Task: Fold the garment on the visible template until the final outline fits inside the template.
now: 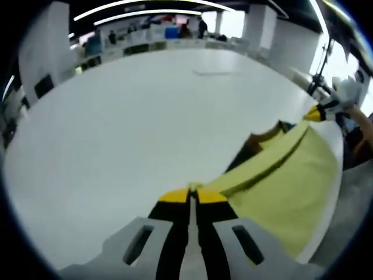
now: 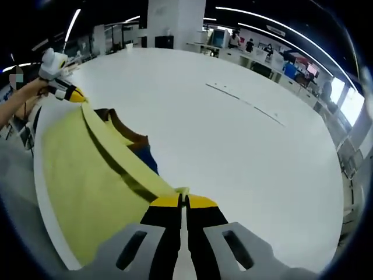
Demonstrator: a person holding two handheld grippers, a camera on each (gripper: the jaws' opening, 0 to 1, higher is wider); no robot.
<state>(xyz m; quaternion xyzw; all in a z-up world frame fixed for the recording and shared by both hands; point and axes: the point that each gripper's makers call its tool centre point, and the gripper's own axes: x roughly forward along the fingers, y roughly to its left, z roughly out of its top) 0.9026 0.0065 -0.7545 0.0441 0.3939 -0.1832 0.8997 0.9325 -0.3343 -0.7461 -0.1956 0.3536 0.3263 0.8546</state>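
L gripper view: left gripper (image 1: pixel 193 195) rose from bottom centre, yellow-tipped jaws pressed together on a corner of the yellow garment (image 1: pixel 280 181). Cloth ran from the tips toward the right of frame, stretched up off the white table (image 1: pixel 128 128), w/ a folded band along its upper edge and a brown and dark blue bit showing behind it, centre-right. Right gripper (image 1: pixel 315 113) was at the far right edge, pinching the other end of the cloth, a person's hand behind it. Faint marks on the table near top centre; desks and people in background along the top.

R gripper view: right gripper (image 2: pixel 183 201) at bottom centre, jaws shut tight on a garment (image 2: pixel 87 175) corner. Cloth spread to the left and lower left of frame, hanging over the table (image 2: pixel 233 146) edge there. Left gripper (image 2: pixel 74 94) at upper left clamped the far corner, hand (image 2: pixel 35 90) holding it. Brown and blue patches peeked out just right of the fold. Couldn't make out any template outline.
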